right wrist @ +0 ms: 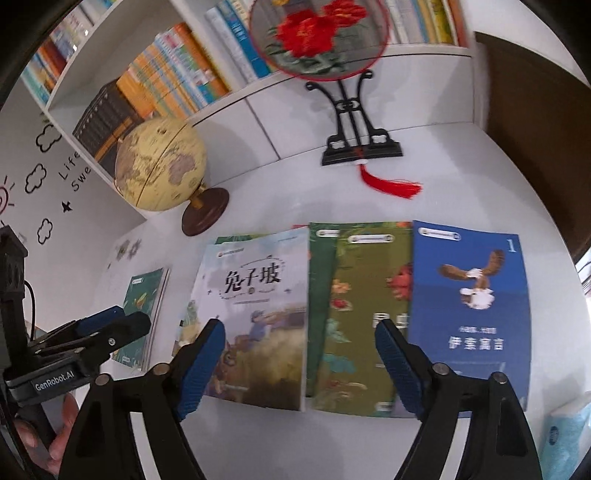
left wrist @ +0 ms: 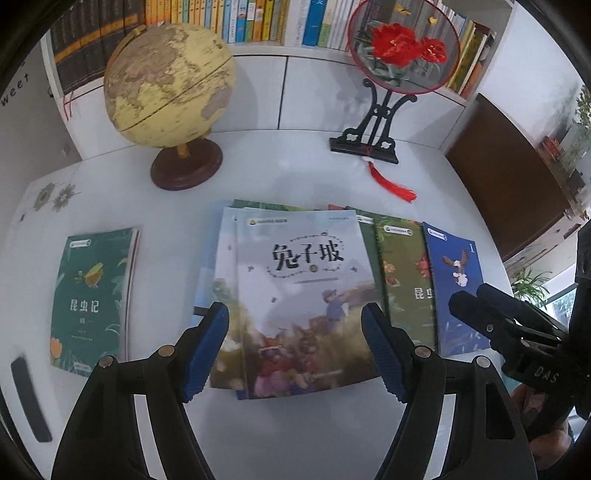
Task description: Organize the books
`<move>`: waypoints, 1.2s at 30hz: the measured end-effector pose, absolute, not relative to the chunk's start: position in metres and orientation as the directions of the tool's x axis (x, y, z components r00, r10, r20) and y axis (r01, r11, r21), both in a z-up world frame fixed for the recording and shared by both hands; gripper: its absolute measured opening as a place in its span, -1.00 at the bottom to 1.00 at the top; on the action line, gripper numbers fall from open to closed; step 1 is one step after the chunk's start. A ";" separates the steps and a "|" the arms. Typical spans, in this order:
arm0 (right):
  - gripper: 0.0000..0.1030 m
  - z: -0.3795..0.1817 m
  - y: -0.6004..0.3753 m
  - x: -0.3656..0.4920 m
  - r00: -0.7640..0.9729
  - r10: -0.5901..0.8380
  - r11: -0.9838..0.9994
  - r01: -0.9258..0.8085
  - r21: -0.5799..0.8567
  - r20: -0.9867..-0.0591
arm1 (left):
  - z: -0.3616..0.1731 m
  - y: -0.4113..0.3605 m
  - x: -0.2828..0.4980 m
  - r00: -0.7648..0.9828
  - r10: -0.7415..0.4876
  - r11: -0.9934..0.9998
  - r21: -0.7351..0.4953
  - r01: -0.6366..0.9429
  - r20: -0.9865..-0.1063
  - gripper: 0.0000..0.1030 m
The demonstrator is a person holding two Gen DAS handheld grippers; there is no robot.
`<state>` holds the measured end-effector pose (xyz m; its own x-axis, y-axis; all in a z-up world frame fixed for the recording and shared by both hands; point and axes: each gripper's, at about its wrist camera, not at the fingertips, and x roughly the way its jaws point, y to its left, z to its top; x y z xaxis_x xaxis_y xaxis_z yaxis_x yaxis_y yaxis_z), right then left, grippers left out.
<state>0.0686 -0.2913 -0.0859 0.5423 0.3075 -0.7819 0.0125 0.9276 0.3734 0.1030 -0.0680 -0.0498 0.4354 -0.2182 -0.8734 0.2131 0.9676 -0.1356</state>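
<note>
Several books lie fanned out on the white table. On top sits a pale book with a painted scene. To its right lie an olive-green book and a blue book with an eagle. A dark green book lies alone at the left. My left gripper hovers open over the pale book. My right gripper hangs open above the seam between the pale and olive books. Neither holds anything.
A globe and a round embroidered fan on a black stand with a red tassel stand behind the books. A full bookshelf runs along the back. A tissue pack lies at the right, a black bar at the left.
</note>
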 end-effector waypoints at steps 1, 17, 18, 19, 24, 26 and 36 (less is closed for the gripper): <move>0.65 -0.085 -0.285 0.070 0.546 0.314 0.926 0.005 0.377 -0.777 | -0.052 -0.065 0.105 0.431 -0.224 0.967 -0.143 0.213 -0.874 0.41; 0.82 -0.102 -0.239 0.090 0.583 0.195 0.914 0.184 0.362 -0.789 | -0.034 -0.066 0.099 0.558 -0.285 0.953 -0.294 0.076 -0.780 0.39; 0.82 -0.102 -0.241 0.089 0.589 0.176 0.909 0.211 0.360 -0.789 | -0.037 -0.065 0.099 0.554 -0.277 0.952 -0.304 0.044 -0.785 0.39; 0.83 -0.103 -0.241 0.089 0.592 0.147 0.907 0.239 0.347 -0.792 | -0.040 -0.064 0.099 0.550 -0.275 0.949 -0.315 0.022 -0.789 0.39; 0.83 -0.106 -0.241 0.090 0.586 0.024 0.902 0.337 0.271 -0.810 | -0.062 -0.056 0.095 0.521 -0.270 0.905 -0.399 -0.150 -0.810 0.39; 0.83 -0.110 -0.242 0.088 0.586 0.037 0.890 0.349 0.294 -0.809 | -0.069 -0.056 0.098 0.491 -0.294 0.890 -0.422 -0.171 -0.820 0.39; 0.73 -0.130 -0.232 0.093 0.528 0.088 0.891 0.338 0.304 -0.845 | -0.085 -0.048 0.100 0.448 -0.283 0.878 -0.417 -0.235 -0.848 0.39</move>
